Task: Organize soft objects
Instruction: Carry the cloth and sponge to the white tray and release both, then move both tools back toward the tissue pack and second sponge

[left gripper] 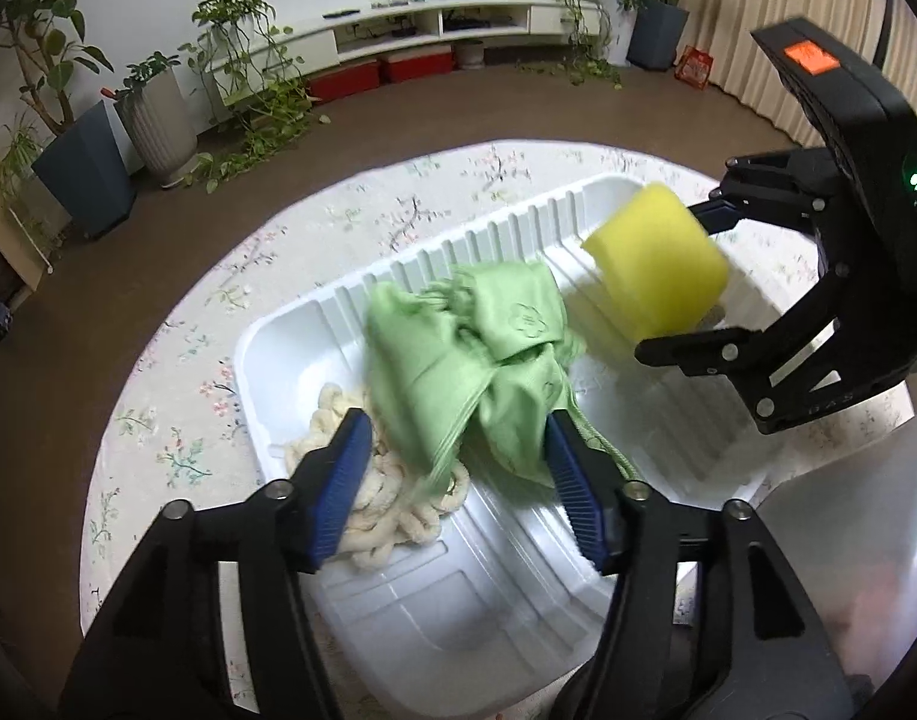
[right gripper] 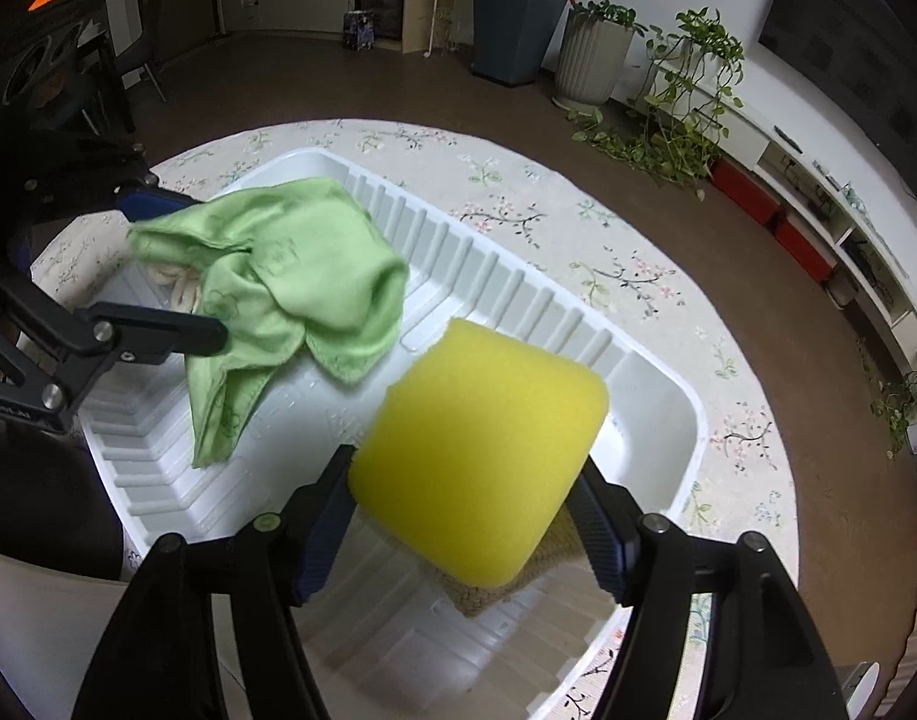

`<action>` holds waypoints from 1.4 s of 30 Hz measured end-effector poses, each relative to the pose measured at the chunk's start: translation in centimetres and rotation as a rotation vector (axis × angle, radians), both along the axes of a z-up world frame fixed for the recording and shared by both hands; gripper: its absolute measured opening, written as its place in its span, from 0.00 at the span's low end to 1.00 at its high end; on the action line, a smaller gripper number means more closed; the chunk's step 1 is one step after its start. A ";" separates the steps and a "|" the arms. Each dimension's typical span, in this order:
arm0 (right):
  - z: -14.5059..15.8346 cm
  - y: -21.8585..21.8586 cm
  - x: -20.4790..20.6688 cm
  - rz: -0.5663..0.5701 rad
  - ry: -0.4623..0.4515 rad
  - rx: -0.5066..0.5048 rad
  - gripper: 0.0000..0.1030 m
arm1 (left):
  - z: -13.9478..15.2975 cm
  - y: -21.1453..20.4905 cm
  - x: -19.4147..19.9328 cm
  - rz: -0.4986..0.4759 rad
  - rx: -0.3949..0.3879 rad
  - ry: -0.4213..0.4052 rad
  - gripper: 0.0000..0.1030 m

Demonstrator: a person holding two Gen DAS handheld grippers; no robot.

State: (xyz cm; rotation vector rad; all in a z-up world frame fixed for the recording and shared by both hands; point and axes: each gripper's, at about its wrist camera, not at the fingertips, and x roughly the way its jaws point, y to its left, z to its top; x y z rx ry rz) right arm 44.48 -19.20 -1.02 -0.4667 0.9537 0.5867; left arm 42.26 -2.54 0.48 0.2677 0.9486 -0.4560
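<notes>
A white ribbed tray (left gripper: 266, 348) (right gripper: 668, 384) sits on the round floral table. In it lies a crumpled green cloth (left gripper: 488, 354) (right gripper: 290, 276) over a cream rope bundle (left gripper: 374, 504). My left gripper (left gripper: 458, 468) (right gripper: 176, 264) is open, its blue pads either side of the cloth's near end. My right gripper (right gripper: 464, 516) (left gripper: 692, 276) is shut on a yellow sponge (right gripper: 482, 456) (left gripper: 656, 264), held above the tray's right part. A tan woven thing (right gripper: 488, 594) lies under the sponge, mostly hidden.
The round table (left gripper: 176, 396) has a floral cloth and drops to brown floor all around. Potted plants (left gripper: 158, 114), a low white shelf unit (left gripper: 434, 24) and red boxes (left gripper: 374, 72) stand far behind. A pale translucent sheet (left gripper: 848, 540) is at my lower right.
</notes>
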 end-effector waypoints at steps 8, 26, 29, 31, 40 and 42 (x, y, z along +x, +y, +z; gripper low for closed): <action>1.9 -1.3 -1.0 -0.023 -0.060 0.037 0.83 | 2.5 2.5 -0.9 0.052 -0.104 -0.050 0.65; 9.2 -14.2 -12.2 -0.338 -0.185 0.305 1.00 | 5.8 10.1 -16.3 0.232 -0.342 -0.201 1.00; 9.0 -15.3 -16.9 -0.371 -0.202 0.345 1.00 | 5.0 10.1 -20.1 0.258 -0.339 -0.219 1.00; 8.4 -15.5 -20.2 -0.387 -0.210 0.364 1.00 | 4.3 10.0 -22.2 0.276 -0.333 -0.220 1.00; 4.0 -13.2 -32.7 -0.442 -0.165 0.477 1.00 | 2.1 8.1 -31.7 0.289 -0.351 -0.243 1.00; 3.4 -12.4 -34.6 -0.446 -0.157 0.499 1.00 | 1.9 7.5 -33.1 0.277 -0.364 -0.251 1.00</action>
